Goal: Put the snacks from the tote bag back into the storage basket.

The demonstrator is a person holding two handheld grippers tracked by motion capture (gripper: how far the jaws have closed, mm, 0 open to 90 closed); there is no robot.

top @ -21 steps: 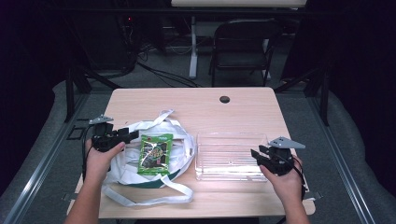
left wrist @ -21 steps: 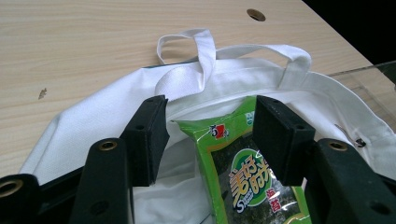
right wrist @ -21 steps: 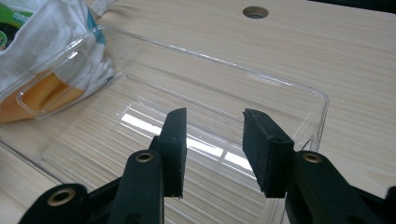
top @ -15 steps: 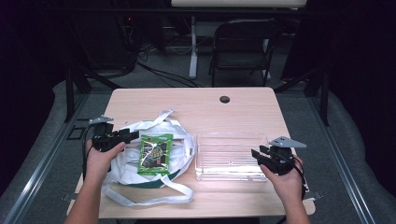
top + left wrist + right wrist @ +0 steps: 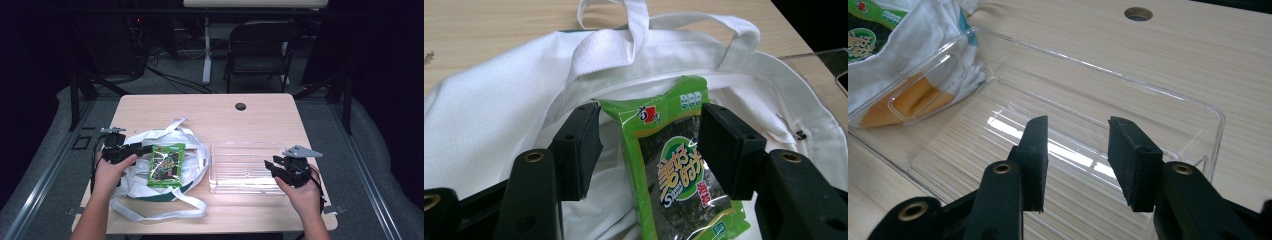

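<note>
1. The green snack packet (image 5: 166,165) lay on top of the white tote bag (image 5: 134,172) at the lower left of the high view; judging by that, it was neither inside the bag nor in the clear plastic tray (image 5: 245,167) to its right, so the moving was yet to come.
2. The left gripper (image 5: 144,148) stood with its jaws apart, one on each side of the packet's upper end; I judged no pad was pressing, so the grasp was not made.
3. The right gripper (image 5: 272,166) was at the tray's right edge, its jaws apart over the tray with nothing between them.
4. The left gripper view showed the packet (image 5: 674,165) between the pads (image 5: 580,150), with gaps that the high view was too small to show.
5. The right gripper view showed the tray (image 5: 1168,100) bare inside, the bag (image 5: 923,55) touching its far corner at the upper left, and a hole in the table (image 5: 1138,13) beyond.
</note>
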